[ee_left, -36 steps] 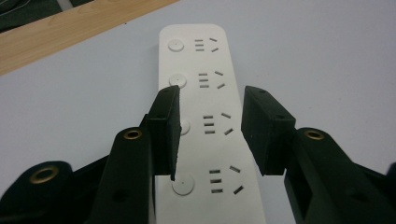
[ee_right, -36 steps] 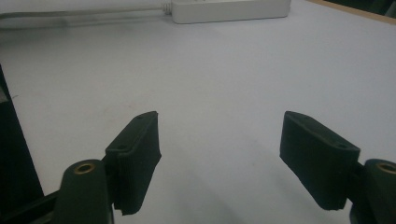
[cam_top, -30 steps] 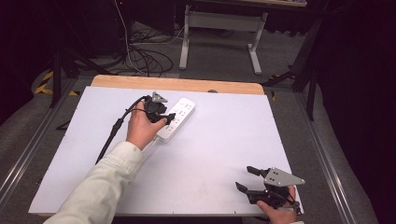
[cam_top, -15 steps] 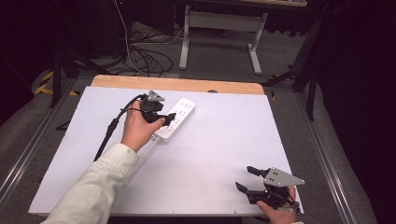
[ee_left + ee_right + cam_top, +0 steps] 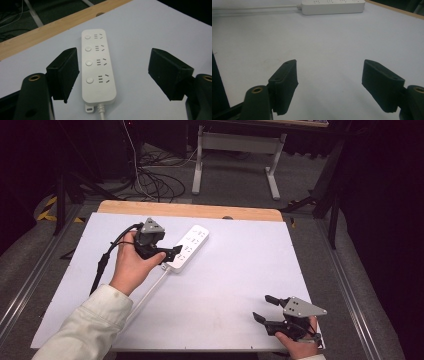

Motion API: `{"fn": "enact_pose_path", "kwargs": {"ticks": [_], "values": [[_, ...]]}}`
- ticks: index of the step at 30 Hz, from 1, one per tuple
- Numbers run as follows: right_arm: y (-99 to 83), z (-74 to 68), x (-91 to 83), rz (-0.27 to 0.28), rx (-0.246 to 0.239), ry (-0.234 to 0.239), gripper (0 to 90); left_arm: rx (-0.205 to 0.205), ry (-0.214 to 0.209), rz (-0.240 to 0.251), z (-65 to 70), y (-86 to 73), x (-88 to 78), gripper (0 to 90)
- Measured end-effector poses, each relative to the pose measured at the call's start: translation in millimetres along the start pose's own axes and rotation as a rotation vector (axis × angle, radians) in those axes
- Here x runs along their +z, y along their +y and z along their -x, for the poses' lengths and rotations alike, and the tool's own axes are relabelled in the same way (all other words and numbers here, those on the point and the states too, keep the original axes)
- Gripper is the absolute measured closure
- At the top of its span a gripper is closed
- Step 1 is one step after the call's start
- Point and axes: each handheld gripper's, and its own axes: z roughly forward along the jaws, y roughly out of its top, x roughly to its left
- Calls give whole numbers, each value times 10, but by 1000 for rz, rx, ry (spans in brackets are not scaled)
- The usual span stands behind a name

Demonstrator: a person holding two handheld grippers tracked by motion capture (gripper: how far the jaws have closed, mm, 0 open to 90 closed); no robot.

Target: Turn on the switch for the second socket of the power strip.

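Half a second on, the left gripper (image 5: 167, 254) has crept back from the far edge and sits a touch nearer the person, while the right gripper has not budged. Starting at the left of the high view: a pale sleeve (image 5: 87, 325) runs up from the bottom edge, the left hand (image 5: 131, 266) wraps the gripper, and its black cable (image 5: 102, 262) loops off over the white bench (image 5: 235, 270). Jaws spread wide there, nothing between the pads; in the left gripper view they straddle the near end of the white power strip (image 5: 98, 66), which lies flat on the bench, four sockets and four round buttons up, its white cord (image 5: 102, 113) leaving at the bottom. In the high view the strip (image 5: 190, 247) lies slanted near the far wooden edge (image 5: 190, 211), just beside the jaw tips. Over to the right: the right gripper (image 5: 262, 309) rests near the front corner in the right hand (image 5: 297, 344), jaws parted and empty, well apart from the strip.
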Motion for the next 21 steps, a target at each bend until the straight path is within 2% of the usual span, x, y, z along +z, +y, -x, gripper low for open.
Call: {"fn": "enact_pose_path", "kwargs": {"ticks": [4, 9, 12, 21], "values": [[35, 16, 48, 3, -7, 7, 291, 1, -43, 13, 69, -89, -182, 227], [48, 35, 70, 9, 1, 10, 288, 14, -64, 64, 132, -271, -396, 196], [46, 38, 66, 11, 9, 10, 286, 44, -48, 72, 164, -386, -505, 166], [35, 33, 49, 13, 23, 4, 284, 32, -57, 174, 237, -781, -813, 132]]}}
